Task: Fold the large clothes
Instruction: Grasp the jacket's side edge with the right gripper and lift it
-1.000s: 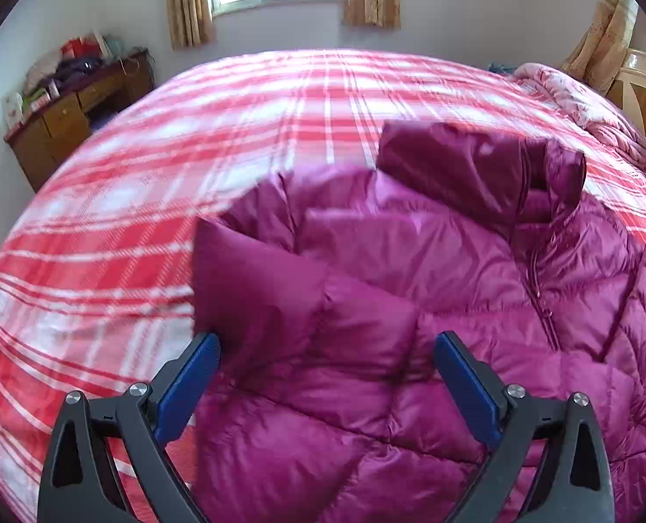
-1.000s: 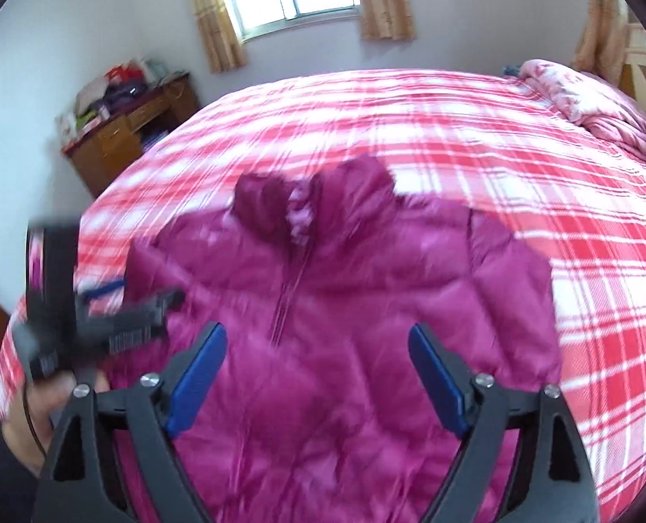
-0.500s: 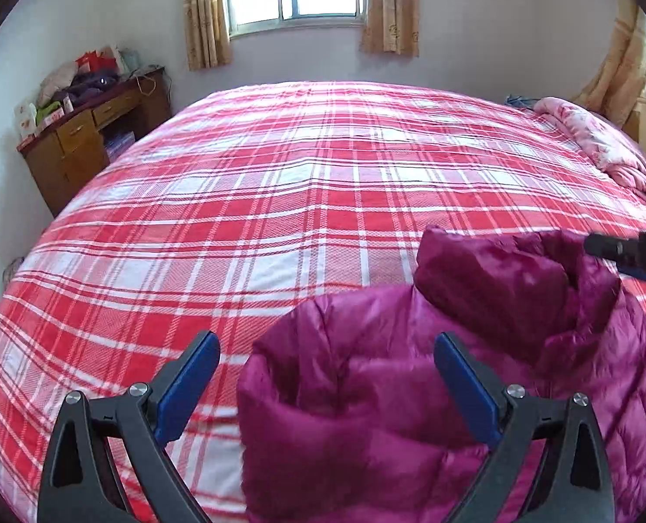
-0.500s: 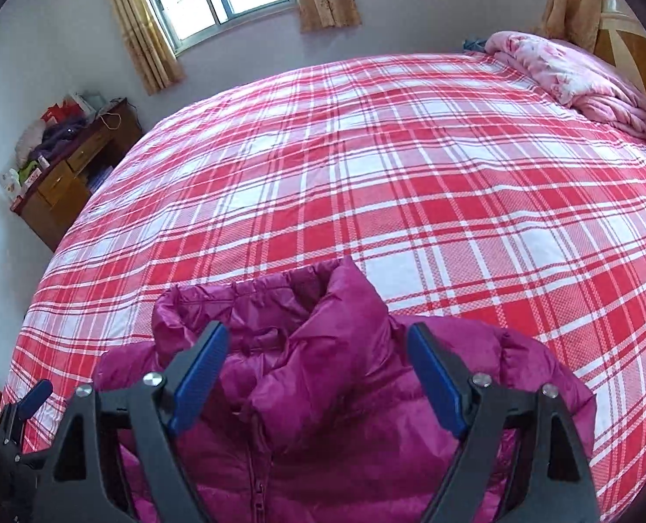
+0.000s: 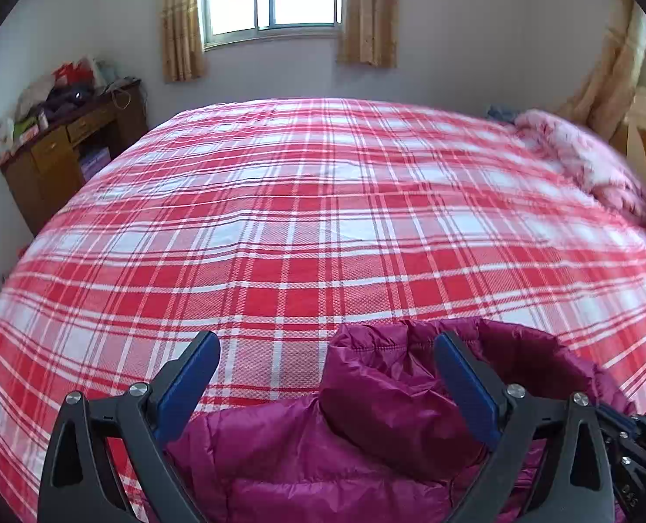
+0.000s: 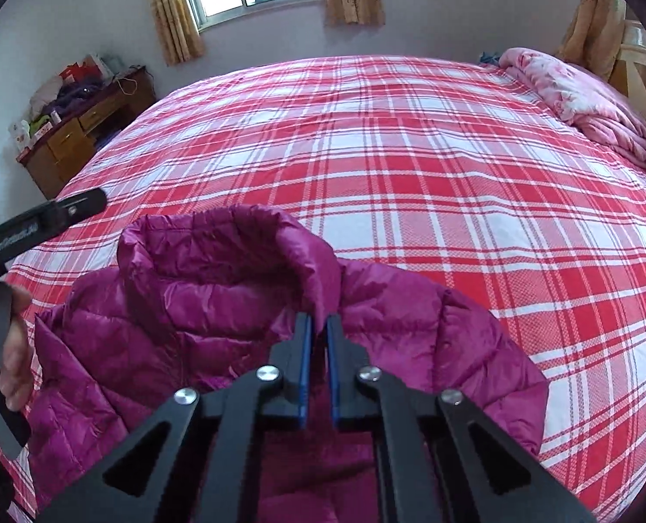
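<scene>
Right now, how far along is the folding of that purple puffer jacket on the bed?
Barely begun. Done: the purple puffer jacket lies on the plaid bed, front up. In hand: the right gripper is shut on the collar; the left gripper is open above the jacket's other shoulder, gripping nothing. Left: no fold shows on the visible upper part, so essentially all the folding.

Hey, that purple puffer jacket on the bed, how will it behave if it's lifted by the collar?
The jacket looks puffy and quilted, so probably light. It likely hangs floppy below the right claw pinching its collar. The shiny fabric may slip.
</scene>
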A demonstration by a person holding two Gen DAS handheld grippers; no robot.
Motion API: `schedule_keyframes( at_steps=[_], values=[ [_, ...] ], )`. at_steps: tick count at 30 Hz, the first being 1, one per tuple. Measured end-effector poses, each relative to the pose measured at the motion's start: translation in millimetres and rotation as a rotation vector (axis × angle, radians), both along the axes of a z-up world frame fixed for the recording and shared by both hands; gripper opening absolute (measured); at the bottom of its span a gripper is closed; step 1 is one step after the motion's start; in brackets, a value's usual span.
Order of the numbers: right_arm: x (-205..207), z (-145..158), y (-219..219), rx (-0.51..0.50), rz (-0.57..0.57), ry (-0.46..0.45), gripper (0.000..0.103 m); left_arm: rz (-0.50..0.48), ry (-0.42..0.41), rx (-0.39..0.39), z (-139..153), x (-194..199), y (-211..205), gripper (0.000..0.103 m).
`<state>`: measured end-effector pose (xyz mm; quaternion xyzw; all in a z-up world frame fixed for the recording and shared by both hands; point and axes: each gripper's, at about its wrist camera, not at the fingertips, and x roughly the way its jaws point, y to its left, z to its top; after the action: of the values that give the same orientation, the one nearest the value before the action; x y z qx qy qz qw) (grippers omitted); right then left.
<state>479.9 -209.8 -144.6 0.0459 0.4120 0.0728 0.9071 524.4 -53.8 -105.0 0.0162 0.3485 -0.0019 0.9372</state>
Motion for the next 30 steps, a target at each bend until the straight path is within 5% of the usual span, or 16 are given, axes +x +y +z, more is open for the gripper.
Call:
schedule_keyframes(
  at_steps=[3,11,18,19,20,22,24,27,29,30],
  values=[
    [-1,-6,-8,0.004,-0.010,0.002,0.009,0.050,0.039,0.167,-21,6,-19,0.099],
    [-2,-24,-33,0.024,-0.055,0.010,0.009,0.057,0.131,0.313,-69,-47,7,0.099],
    [-14,-18,-46,0.113,-0.080,-0.050,0.013,0.053,0.030,0.287,-45,-64,18,0.099],
    [-14,-12,-45,0.116,-0.081,-0.063,0.031,0.040,0.037,0.300,-43,-61,15,0.099],
    [-14,-5,-43,0.122,-0.084,-0.084,0.066,0.032,0.045,0.306,-42,-58,13,0.099],
    [-15,11,-40,0.147,-0.085,-0.147,0.094,0.033,0.037,0.306,-42,-55,12,0.099],
    [-4,21,-29,0.118,-0.065,-0.148,0.089,0.023,0.041,0.300,-44,-53,12,0.099],
    [18,12,-14,0.070,-0.022,-0.069,0.066,0.020,0.079,0.319,-61,-51,13,0.099],
    [29,-3,-7,0.037,-0.010,-0.003,0.022,0.013,0.121,0.351,-80,-50,13,0.099],
    [29,-9,-6,0.023,-0.012,0.015,0.014,0.010,0.131,0.353,-87,-51,15,0.099]
  ],
)
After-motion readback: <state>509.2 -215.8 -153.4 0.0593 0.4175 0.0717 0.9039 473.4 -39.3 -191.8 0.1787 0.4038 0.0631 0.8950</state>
